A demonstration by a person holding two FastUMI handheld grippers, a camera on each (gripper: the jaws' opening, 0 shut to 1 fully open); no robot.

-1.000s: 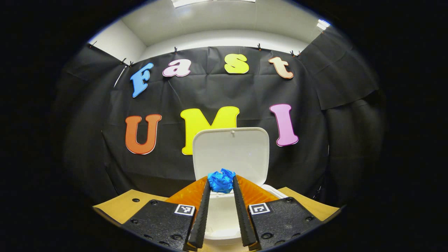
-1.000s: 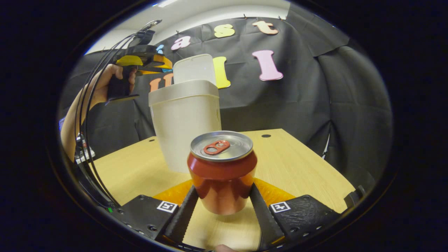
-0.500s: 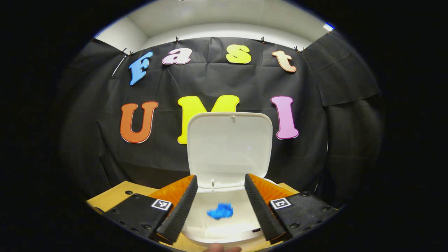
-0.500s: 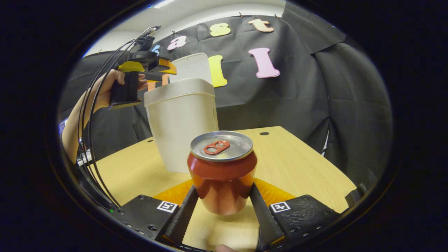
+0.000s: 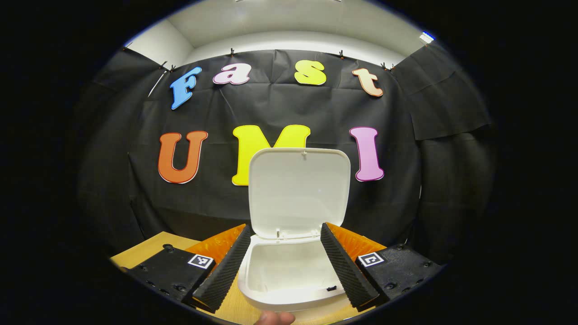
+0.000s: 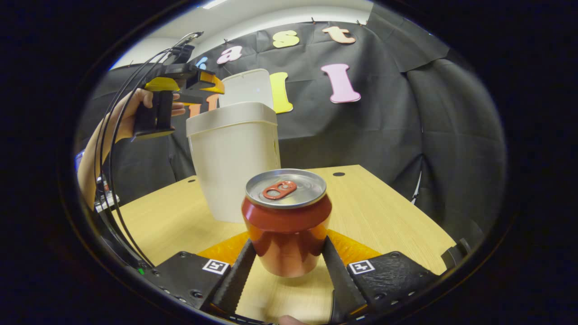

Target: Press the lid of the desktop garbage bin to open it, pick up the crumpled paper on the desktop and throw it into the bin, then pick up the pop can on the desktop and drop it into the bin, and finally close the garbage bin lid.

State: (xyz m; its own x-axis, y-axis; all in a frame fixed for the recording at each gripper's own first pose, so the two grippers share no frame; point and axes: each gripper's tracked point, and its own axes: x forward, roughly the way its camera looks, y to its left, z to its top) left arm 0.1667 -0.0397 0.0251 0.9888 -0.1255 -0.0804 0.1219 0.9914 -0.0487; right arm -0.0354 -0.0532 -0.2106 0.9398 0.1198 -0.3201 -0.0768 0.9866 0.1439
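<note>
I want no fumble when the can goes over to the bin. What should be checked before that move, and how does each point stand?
1. Lid up: ok.
2. Bin mouth free: ok in the left gripper view.
3. Left hand-held gripper open, holding nothing: ok.
4. Right hand-held gripper shut on the can: ok, both fingers press its sides.
5. Can upright: ok.
6. Left hand-held gripper out of the can's way: not ok, it hovers by the bin's rim.

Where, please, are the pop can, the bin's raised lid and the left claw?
pop can (image 6: 286,225): right gripper view, on its side wall.
lid (image 5: 299,192): left gripper view, on its inner face.
left claw (image 5: 285,262): left gripper view, midway between its fingertips.
</note>
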